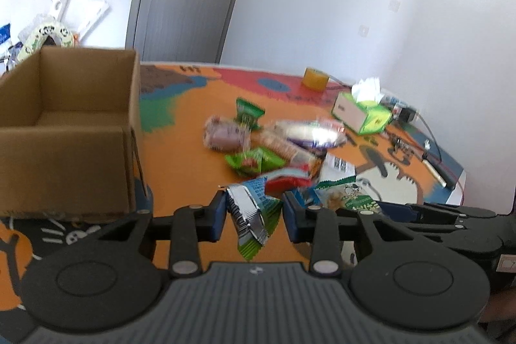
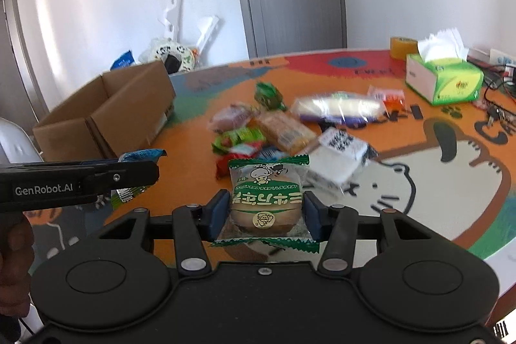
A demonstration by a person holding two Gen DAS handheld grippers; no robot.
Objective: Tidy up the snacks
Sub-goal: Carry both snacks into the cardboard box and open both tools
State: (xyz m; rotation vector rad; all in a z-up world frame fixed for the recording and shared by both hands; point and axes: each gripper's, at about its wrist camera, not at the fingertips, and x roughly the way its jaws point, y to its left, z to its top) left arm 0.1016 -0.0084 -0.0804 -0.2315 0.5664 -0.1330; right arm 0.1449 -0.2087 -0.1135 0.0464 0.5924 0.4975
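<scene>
On the near part of the orange patterned desk (image 2: 419, 131), two snacks are held clear of the surface. A small packet (image 1: 254, 216) with a silver, blue and green wrapper is pinched between the blue pads of the left gripper (image 1: 253, 215) and hangs down from them. A round cake in a clear wrapper with green zigzag edges (image 2: 267, 202) is clamped on both sides by the right gripper (image 2: 267, 213), its printed label turned toward the camera.

In the right wrist view, the left gripper is seen from the side at the left edge, with a hand (image 2: 14, 260) below it on its handle. In the left wrist view, the right gripper is seen low on the right, with the green-edged cake wrapper just beyond it.

An open cardboard box (image 1: 64, 131) is set on the left of the desk, and its visible floor is bare. A blurred pile of wrapped snacks (image 2: 290, 131) is spread across the middle of the desk, to the right of the box. A green tissue box (image 2: 445, 79) and a roll of yellow tape (image 2: 401, 47) are placed at the far right.
</scene>
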